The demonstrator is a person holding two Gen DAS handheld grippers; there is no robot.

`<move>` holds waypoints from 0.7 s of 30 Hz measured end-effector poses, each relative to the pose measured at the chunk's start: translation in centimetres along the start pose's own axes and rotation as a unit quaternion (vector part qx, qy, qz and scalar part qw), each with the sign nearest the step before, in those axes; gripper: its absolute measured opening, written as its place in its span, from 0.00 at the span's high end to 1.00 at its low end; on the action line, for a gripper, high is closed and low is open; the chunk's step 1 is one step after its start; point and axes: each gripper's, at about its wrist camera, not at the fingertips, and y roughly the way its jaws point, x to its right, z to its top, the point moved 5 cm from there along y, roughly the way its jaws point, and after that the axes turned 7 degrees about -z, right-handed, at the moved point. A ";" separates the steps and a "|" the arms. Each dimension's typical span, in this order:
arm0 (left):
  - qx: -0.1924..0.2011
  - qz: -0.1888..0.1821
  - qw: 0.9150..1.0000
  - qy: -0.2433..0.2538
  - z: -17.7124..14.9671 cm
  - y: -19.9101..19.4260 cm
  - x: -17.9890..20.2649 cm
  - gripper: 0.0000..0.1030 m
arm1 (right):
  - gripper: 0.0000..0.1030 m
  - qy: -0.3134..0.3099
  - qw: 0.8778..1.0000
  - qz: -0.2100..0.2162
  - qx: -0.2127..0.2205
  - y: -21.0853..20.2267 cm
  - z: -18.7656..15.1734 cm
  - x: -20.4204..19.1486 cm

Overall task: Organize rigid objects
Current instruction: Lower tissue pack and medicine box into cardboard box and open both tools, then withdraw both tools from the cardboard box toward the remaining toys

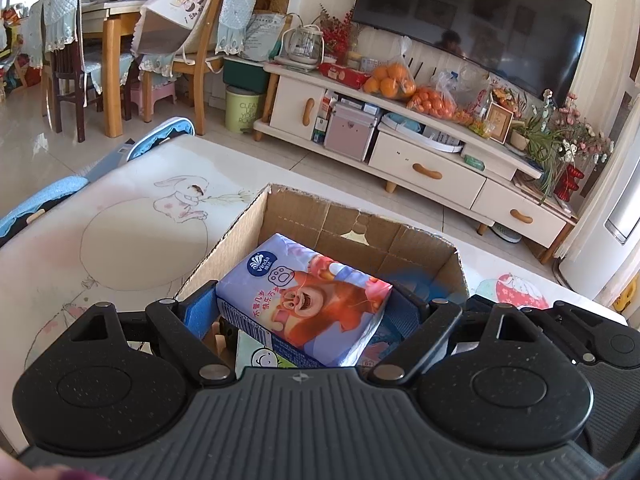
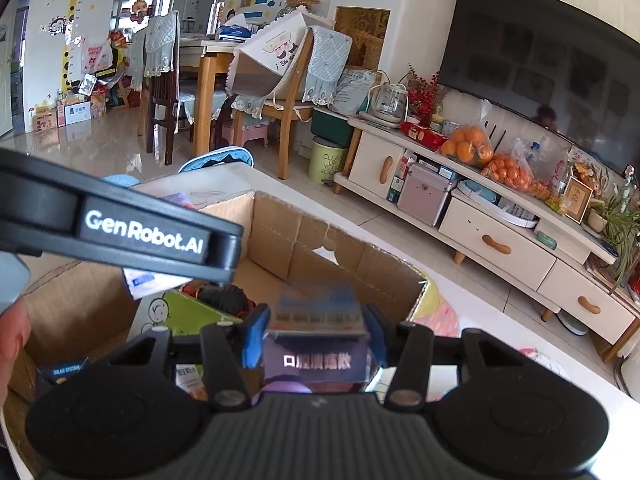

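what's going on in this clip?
A person with a handheld gripper in each hand is packing things into a cardboard box on a cartoon-printed mat. The left gripper holds a Vinda tissue pack over the box. The right gripper has a small purple carton between its pads, also over the box. Other items already lie inside.
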 end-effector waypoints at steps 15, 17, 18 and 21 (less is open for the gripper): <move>0.008 -0.025 1.000 0.001 0.2 -0.7 0.6 0.00 | 0.23 0.033 0.997 -0.049 0.052 -4.5 -1.3 2.7; 0.009 -0.026 1.000 0.004 0.2 -0.6 0.8 0.00 | 0.22 0.042 0.996 -0.061 0.058 -5.0 -1.6 3.4; 0.009 -0.027 1.000 0.005 0.1 -0.5 0.9 0.00 | 0.21 0.048 0.995 -0.068 0.059 -5.2 -1.8 3.8; 0.008 -0.031 0.999 0.006 0.1 -0.4 0.8 0.00 | 0.21 0.063 0.992 -0.087 0.061 -5.6 -2.8 4.7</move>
